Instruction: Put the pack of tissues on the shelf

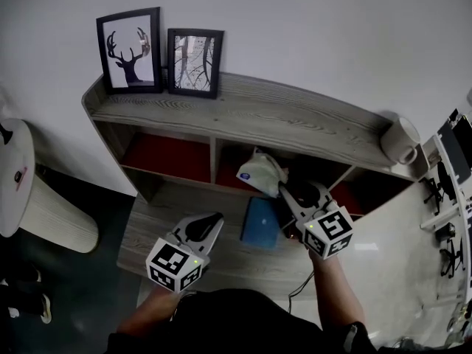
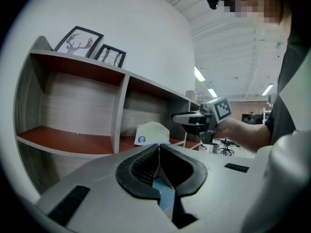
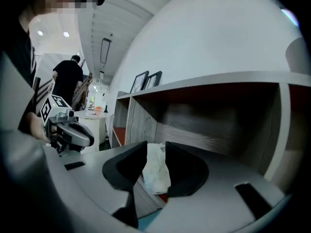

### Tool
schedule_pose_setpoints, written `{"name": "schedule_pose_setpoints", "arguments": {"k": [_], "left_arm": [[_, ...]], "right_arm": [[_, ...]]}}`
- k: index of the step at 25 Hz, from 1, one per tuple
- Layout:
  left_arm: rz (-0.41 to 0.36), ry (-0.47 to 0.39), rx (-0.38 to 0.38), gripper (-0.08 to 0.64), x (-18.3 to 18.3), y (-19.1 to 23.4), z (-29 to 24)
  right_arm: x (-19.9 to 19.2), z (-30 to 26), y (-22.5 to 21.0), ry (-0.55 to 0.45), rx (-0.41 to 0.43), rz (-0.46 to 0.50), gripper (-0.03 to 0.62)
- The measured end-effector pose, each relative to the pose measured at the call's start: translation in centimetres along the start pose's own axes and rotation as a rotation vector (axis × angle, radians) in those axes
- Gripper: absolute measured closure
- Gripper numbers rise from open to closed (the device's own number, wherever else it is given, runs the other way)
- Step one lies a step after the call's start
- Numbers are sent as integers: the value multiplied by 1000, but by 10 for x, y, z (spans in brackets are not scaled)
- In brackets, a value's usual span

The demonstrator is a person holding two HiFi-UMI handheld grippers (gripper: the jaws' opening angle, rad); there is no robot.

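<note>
The white pack of tissues (image 1: 259,174) lies on the red floor of the middle shelf compartment (image 1: 230,179), at its front. My right gripper (image 1: 284,190) reaches in from the right. In the right gripper view the pack (image 3: 156,171) sits in the gap between the parted jaws of the right gripper (image 3: 155,152), and the pads do not visibly press on it. My left gripper (image 1: 214,218) hovers over the lower board at the left, with its jaws together and nothing held. The left gripper view shows the left gripper (image 2: 158,149), the pack (image 2: 152,132) and the right gripper (image 2: 187,119) beyond.
The grey wooden shelf unit (image 1: 243,113) carries two framed pictures (image 1: 131,50) at the left of its top and a mug (image 1: 400,140) at the right. A blue notebook (image 1: 259,223) lies on the lower board. A round white table (image 1: 15,175) stands at the far left.
</note>
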State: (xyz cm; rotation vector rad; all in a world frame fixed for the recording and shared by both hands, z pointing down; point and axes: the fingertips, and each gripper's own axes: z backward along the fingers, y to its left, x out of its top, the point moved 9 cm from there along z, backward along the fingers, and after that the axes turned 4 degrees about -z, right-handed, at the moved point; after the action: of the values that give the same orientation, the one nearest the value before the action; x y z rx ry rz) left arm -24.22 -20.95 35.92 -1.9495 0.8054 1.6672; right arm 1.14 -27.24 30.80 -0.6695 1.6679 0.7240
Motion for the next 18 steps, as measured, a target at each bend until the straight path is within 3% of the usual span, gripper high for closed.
{"name": "schedule_pose_setpoints", "arguments": {"k": [11, 18], "left_arm": [[-22, -5, -14, 538, 11, -18, 0], [-23, -27, -13, 538, 14, -25, 5]], "right_arm": [[-7, 66, 25, -167, 93, -175, 518], [-31, 85, 41, -151, 92, -211, 519]]}}
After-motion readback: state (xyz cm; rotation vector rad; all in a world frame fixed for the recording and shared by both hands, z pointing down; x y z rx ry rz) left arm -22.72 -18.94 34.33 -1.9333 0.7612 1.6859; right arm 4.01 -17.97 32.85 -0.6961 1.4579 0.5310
